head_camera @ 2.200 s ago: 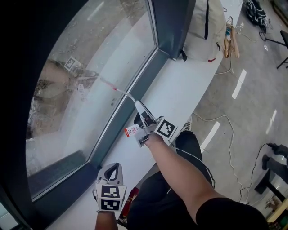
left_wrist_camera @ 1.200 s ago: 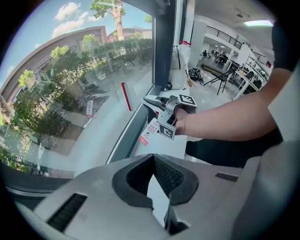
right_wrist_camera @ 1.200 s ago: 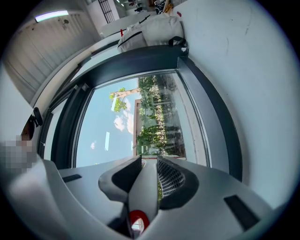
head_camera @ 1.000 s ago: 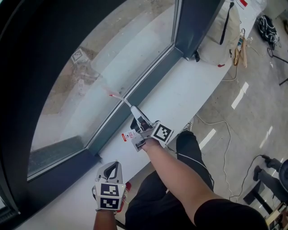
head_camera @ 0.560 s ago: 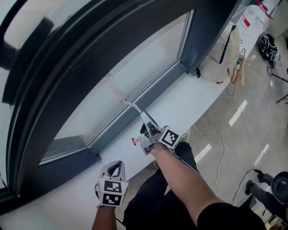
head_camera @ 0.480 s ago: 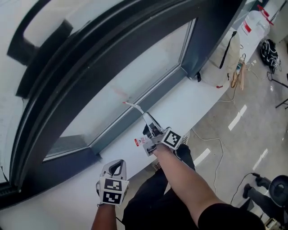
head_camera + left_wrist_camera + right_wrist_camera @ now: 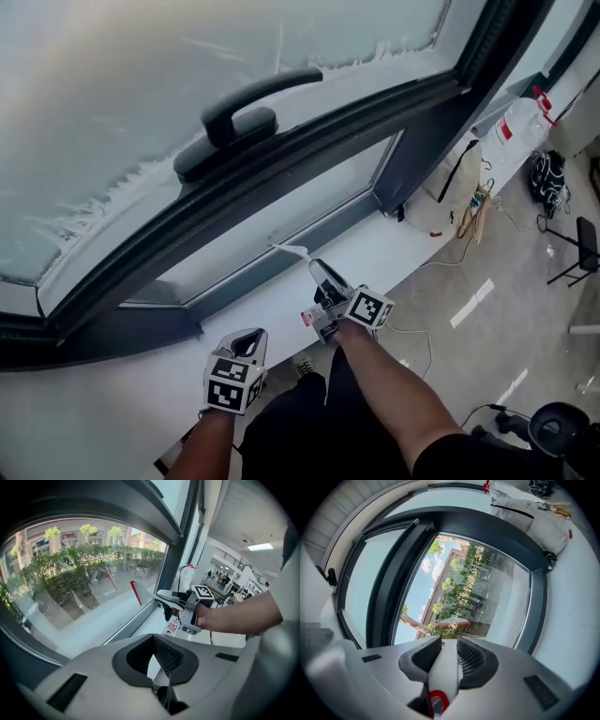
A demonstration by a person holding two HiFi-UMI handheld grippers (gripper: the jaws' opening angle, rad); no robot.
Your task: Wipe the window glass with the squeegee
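Here, one squeegee (image 7: 290, 250) clamped in the right gripper (image 7: 321, 274) (tip by the glass (image 7: 314, 199)); left gripper (image 7: 250, 336) closed, empty.

In the right gripper view the squeegee (image 7: 444, 667) handle fills the jaws and hides most of its blade ahead of them. In the head view that blade, past the right gripper (image 7: 317, 269), is too small to make out; print on the tag (image 7: 310, 317) beside it is unreadable; both arms (image 7: 394, 394) are cut off below
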